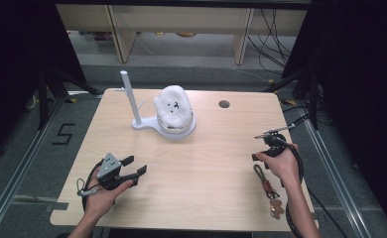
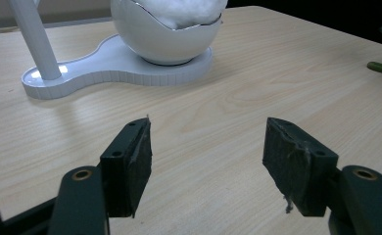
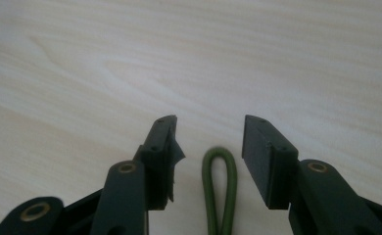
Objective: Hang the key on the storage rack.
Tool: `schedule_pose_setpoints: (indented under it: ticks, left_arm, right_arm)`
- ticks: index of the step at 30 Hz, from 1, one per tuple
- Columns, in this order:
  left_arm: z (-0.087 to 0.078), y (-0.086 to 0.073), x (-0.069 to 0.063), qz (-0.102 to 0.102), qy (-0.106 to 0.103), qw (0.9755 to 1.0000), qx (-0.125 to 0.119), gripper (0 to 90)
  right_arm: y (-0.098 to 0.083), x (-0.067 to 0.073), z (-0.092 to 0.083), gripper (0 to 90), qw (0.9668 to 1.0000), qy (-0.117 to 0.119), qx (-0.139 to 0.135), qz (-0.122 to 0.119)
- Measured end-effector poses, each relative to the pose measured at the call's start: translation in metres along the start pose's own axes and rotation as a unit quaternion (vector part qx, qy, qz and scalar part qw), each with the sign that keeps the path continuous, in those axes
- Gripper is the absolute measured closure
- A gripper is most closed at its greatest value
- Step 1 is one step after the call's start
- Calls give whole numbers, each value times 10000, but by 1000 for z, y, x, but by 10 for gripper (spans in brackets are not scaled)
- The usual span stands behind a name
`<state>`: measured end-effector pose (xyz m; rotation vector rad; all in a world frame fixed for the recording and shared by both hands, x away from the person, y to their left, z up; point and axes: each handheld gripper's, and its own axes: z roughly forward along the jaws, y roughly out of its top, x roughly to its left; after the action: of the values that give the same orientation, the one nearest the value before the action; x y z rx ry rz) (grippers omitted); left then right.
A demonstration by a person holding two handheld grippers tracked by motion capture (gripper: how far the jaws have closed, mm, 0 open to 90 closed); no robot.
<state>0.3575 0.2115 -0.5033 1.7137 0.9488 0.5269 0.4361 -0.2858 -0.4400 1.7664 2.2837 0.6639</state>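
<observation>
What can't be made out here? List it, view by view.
- High view: the keychain is partly behind the right hand; its charms are too small to identify.
- Right gripper view: the green loop is cut off by the bottom edge.
- Left gripper view: the white stand's post is cut off by the top edge.

The green cord loop (image 3: 219, 188) runs off the bottom edge.

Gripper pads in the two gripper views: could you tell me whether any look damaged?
Yes. The left gripper has frayed pads, with a thread hanging from one. On the right gripper, one pad is torn at its edge. The green cord loop between its open jaws looks intact.
</observation>
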Motion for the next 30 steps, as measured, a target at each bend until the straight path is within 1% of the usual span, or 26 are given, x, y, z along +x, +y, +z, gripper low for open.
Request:
schedule_pose_setpoints:
  ticks: [2, 4, 5, 6, 7, 8, 9, 10, 12, 13, 14, 15, 16, 17, 19, 20, 21, 22, 23, 24, 25, 26, 27, 28, 29, 30]
  left_arm:
    - [-2, -1, 0, -10, 19, 10000, 41, 346]
    - [-2, -2, 1, -10, -14, 10000, 0, 346]
    - [-3, -2, 1, -21, -16, 10000, -2, 346]
    - [-4, -1, 1, -10, 20, 10000, 32, 346]
    - [-4, -1, 1, -10, 20, 10000, 32, 346]
    - [-4, 0, 0, -7, 17, 10000, 23, 346]
    - [-4, 0, 0, -7, 17, 10000, 23, 346]
    - [-4, 1, 0, 9, 10, 10000, 21, 346]
    - [-3, 1, -1, 20, -16, 10000, 11, 346]
    - [-3, 1, -2, 29, -6, 10000, 30, 346]
    - [-2, 1, -2, 19, -55, 10000, 4, 346]
    - [-1, 1, -2, 19, -56, 10000, 7, 346]
    - [-1, 1, -2, 23, -56, 10000, 9, 346]
    - [-1, 1, -2, 24, -59, 10000, 8, 346]
    - [-2, 0, -2, 16, -60, 10000, 7, 346]
    - [-2, 0, -2, 2, -55, 10000, 2, 345]
    - [-2, 0, -2, 2, -55, 10000, 2, 346]
    - [-3, 1, -1, 10, -22, 10000, 28, 346]
    - [-3, 1, -1, 7, -23, 10000, 26, 346]
    - [-3, 1, -1, 1, -22, 10000, 24, 346]
    - [-3, 1, -1, 5, -19, 10000, 25, 346]
    - [-3, 1, -1, 10, -18, 10000, 28, 346]
    - [-3, 1, -1, 5, -20, 10000, 30, 346]
    - [-3, 1, -1, 1, -17, 10000, 28, 346]
    - [-3, 1, -1, 2, -16, 10000, 27, 346]
    - [-3, 1, -1, 6, -18, 10000, 27, 345]
  right_arm:
    - [-2, 0, -1, 573, 10000, 3, 60, 52]
    - [-6, 0, -2, 574, 9995, -19, 308, 109]
    - [-9, -1, -2, 576, 9990, -62, 429, 64]
    - [-13, -2, -2, 581, 9976, -13, 699, 12]
    - [-13, -2, -2, 581, 9976, -13, 699, 12]
    - [-18, -3, -3, 584, 9964, -57, 850, -18]
    - [-18, -3, -3, 584, 9964, -57, 850, -18]
    - [-19, -4, -3, 584, 9954, -89, 954, 1]
    - [-23, -7, -2, 584, 9936, -140, 1113, -83]
    - [-25, -8, -2, 585, 9931, -134, 1158, -98]
    - [-28, -9, -1, 587, 9924, -138, 1216, -95]
    - [-28, -9, -1, 587, 9924, -138, 1216, -95]
    - [-30, -10, -1, 590, 9907, -145, 1349, -107]
    - [-30, -10, -1, 590, 9907, -145, 1349, -107]
    - [-32, -10, 1, 591, 9895, -134, 1430, -176]
    - [-35, -10, 2, 593, 9869, -124, 1594, -239]
    - [-35, -10, 2, 593, 9869, -124, 1594, -239]
    - [-35, -9, 1, 593, 9850, -103, 1705, -262]
    - [-36, -9, 2, 593, 9840, -91, 1751, -303]
    - [-37, -6, 2, 593, 9825, -89, 1854, -165]
    - [-38, -6, 3, 592, 9817, -103, 1893, -208]
    - [-38, -7, 5, 589, 9789, -87, 2015, -324]
    - [-38, -7, 5, 589, 9789, -87, 2015, -324]
    - [-39, -5, 5, 587, 9766, -48, 2135, -245]
    - [-40, -6, 8, 585, 9785, -111, 2031, -337]
    - [-41, -6, 8, 585, 9781, -116, 2049, -358]
